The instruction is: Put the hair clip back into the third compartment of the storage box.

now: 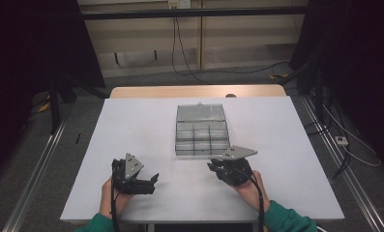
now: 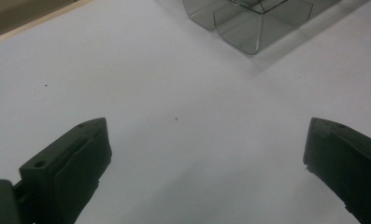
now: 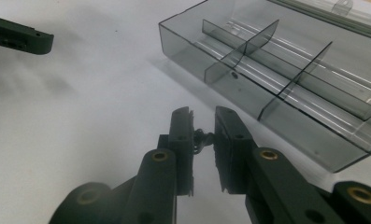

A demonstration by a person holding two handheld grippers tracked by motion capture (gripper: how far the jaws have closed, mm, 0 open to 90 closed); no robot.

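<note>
A clear smoky plastic compartment box with its lid swung open sits at the middle of the white table. My right gripper rests just in front of its near right corner. In the right gripper view the box's near wall is close by, and my right gripper has its jaws nearly together on a small dark piece. A tiny dark speck lies in one compartment. My left gripper lies on the table at the front left. Its jaws are wide open with nothing between them.
A corner of the box lies ahead of the left gripper. One jaw of the left gripper reaches into the right gripper view at far left. A wooden strip runs along the table's far edge. Cables lie on the floor beyond.
</note>
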